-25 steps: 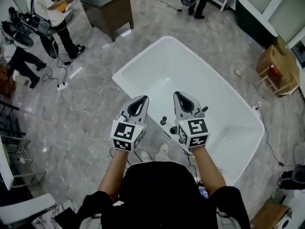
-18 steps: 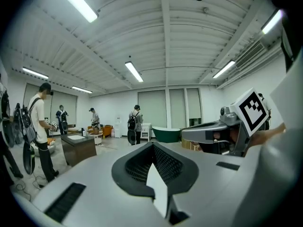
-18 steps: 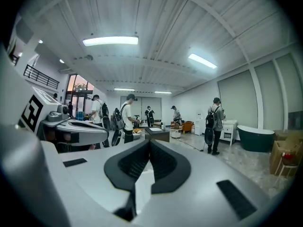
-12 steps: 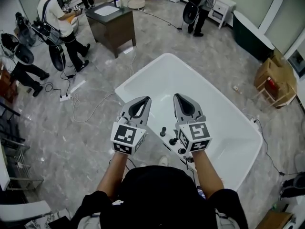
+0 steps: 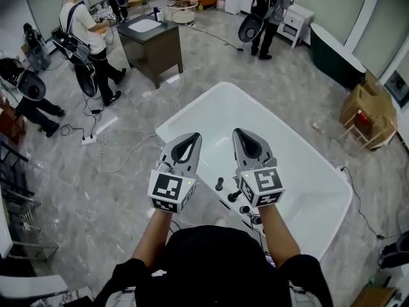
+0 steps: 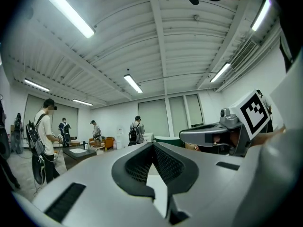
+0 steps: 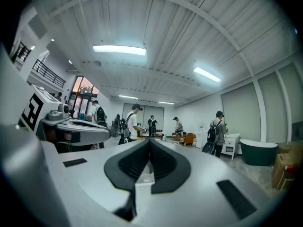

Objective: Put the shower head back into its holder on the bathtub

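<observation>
Over at the upper left of the head view a person in a white shirt point(image 5: 82, 27) stands on the grey floor, and just right of them is a dark cabinet point(image 5: 153, 47) with a pale basin in its top. Mid-frame lies the white bathtub point(image 5: 223, 110), set at a slant. The left gripper point(image 5: 191, 136) is held over its near rim, jaws pressed together with nothing between them; the left gripper view confirms the tips meeting. Between the two grippers, on that near rim, sit small black fittings point(image 5: 219, 184); the shower head cannot be told apart among them. The right gripper point(image 5: 240, 132) sits just beside, parallel, its jaws likewise closed on nothing. Both bare forearms reach forward from the dark-clad body at the bottom edge, grippers pointing level, marker cubes facing up. At the right edge stands a cardboard box point(image 5: 365, 104). Only the head view shows tub and fittings; the gripper views look across the room instead, taking in a ribbed ceiling with strip lights point(image 6: 68, 11), standing people, and each the other gripper at its side
</observation>
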Available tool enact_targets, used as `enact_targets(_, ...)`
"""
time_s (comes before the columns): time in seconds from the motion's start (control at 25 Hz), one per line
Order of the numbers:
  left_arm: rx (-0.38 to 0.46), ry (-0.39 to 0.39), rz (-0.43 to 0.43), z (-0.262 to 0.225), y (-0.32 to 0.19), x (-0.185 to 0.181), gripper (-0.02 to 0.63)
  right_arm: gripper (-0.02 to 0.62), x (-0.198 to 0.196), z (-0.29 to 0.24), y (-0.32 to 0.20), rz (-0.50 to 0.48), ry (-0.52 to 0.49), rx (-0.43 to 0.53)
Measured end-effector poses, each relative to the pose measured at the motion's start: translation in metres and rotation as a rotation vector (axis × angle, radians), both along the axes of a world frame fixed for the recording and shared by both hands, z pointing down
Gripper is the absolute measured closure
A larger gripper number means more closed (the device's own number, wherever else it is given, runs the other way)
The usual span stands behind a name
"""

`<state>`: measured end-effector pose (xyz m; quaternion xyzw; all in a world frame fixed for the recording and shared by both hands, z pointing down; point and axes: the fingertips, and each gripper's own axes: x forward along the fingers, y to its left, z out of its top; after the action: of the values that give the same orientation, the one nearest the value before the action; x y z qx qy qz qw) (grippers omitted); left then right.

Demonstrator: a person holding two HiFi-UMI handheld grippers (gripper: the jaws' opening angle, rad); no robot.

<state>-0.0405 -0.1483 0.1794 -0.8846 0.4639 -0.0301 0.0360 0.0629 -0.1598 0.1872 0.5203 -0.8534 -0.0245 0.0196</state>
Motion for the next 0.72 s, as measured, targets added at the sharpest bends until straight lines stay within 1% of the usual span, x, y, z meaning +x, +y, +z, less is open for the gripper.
enact_targets(0.24,0.017,-0.006,-0.001,-0.0051,0.0034,-0.0005,0.592,0.573,-0.002,-0.0043,0.0021,0.001,0.004,0.015)
enact_targets(0.72,0.01,-0.012,-0.007,-0.0047,0.0101,-0.002,0.592,0.573,-0.0049,-0.0019,0.0064,0.003,0.002,0.009)
